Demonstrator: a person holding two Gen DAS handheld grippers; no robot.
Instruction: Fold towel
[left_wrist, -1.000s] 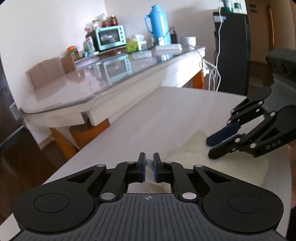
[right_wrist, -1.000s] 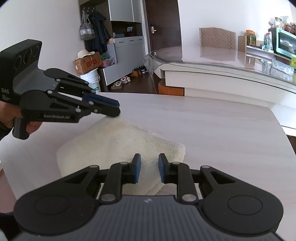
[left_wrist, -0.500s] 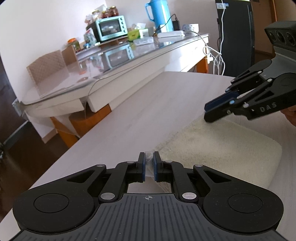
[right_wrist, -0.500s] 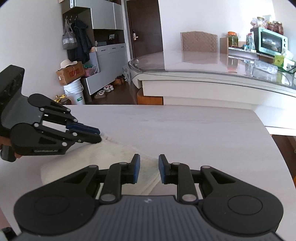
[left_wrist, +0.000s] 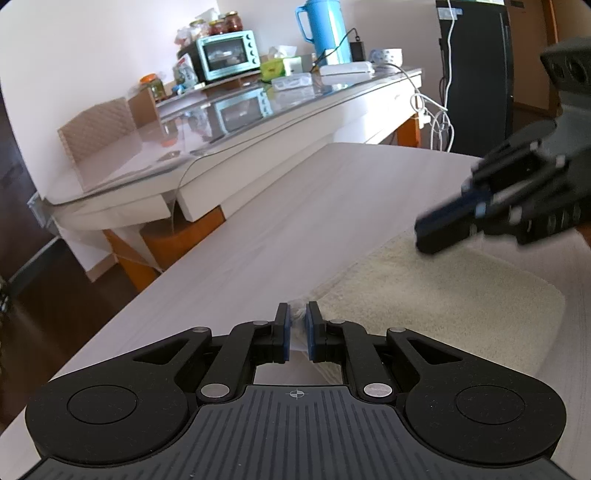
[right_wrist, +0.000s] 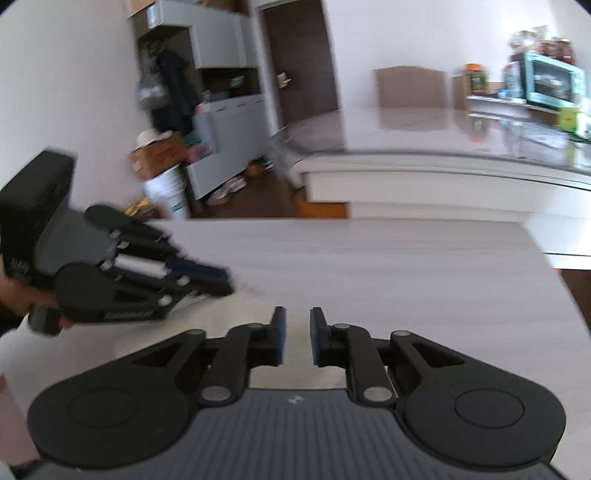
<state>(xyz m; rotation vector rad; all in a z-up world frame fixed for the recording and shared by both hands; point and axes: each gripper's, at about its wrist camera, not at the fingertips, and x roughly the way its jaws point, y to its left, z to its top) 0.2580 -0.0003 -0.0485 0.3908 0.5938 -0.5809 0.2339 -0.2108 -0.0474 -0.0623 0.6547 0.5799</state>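
The left gripper (left_wrist: 297, 325) is clamped on a corner of the towel (left_wrist: 461, 295), which lies folded on the table (left_wrist: 295, 221) ahead and to its right. The right gripper (right_wrist: 297, 334) stands parted and holds nothing, the towel just under its tips. Judged step: finishing a fold. Next, the left must release and flatten. Nothing obstructs; the counter (left_wrist: 258, 122) stands well beyond.

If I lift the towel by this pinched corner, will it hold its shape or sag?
Probably sag: the towel looks like soft terry lying flat in folded layers on the table. The layers may peel open, since the left hand-held gripper pinches only one corner. It likely won't slip; the pile looks grippy.
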